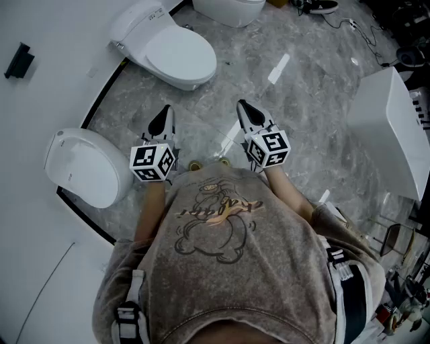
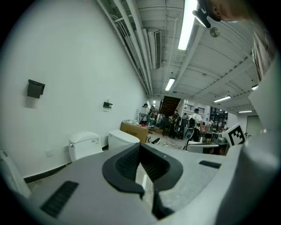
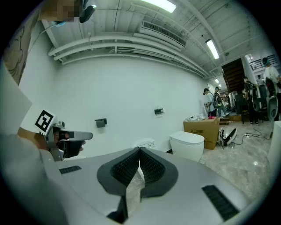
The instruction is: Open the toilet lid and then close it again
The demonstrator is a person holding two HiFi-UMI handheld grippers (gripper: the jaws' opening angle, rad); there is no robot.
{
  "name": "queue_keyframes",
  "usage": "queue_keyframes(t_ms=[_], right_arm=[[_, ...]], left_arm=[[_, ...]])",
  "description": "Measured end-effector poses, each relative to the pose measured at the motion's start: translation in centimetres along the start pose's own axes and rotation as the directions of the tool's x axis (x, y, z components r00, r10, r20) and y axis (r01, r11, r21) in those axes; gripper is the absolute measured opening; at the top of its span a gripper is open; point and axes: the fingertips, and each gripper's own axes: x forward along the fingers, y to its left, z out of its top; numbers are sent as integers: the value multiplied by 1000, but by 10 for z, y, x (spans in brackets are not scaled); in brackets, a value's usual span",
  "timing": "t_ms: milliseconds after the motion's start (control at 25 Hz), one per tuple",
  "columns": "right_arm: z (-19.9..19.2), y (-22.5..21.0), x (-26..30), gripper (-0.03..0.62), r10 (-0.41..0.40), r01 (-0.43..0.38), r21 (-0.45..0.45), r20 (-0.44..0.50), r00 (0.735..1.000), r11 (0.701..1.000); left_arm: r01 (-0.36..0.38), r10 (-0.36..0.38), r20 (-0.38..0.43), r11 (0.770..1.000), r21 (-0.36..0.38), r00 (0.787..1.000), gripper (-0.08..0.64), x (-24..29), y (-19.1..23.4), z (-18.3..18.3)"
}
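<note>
Three white toilets stand along the wall. The nearest one (image 1: 87, 168) is at my left with its lid down. A second (image 1: 176, 55) lies ahead, lid also down, and a third (image 1: 228, 10) shows at the top edge. My left gripper (image 1: 161, 119) and right gripper (image 1: 244, 109) are held side by side over the marble floor, both shut and empty, touching no toilet. In the left gripper view the shut jaws (image 2: 140, 146) point past a toilet tank (image 2: 85, 143). In the right gripper view the shut jaws (image 3: 139, 150) point toward the wall, with a toilet (image 3: 189, 145) to the right.
A large white fixture (image 1: 390, 127) stands on the floor at my right. A cardboard box (image 3: 202, 127) sits beyond the toilets, and people and clutter fill the far end of the hall (image 2: 184, 121). Black wall brackets (image 1: 19, 60) hang above the toilets.
</note>
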Motion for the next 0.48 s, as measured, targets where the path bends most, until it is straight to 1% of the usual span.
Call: queue_keyframes(t_ms=[200,320,480], right_arm=[[0,-1,-2,28,1,-1,4,4,1000,1000],[1,-5,-2,28,14,-14,16,12,1000,1000],[-4,-14,1,28,18,-18,24,-3,1000,1000]], left_arm=[[-5,5,-4,1000,0,1000,9,0,-2,0],[-20,20,-13,1000,1,1000,9,2,-3,-2],[-40,40,-16,999,-10,999,9,8,-3,-7]])
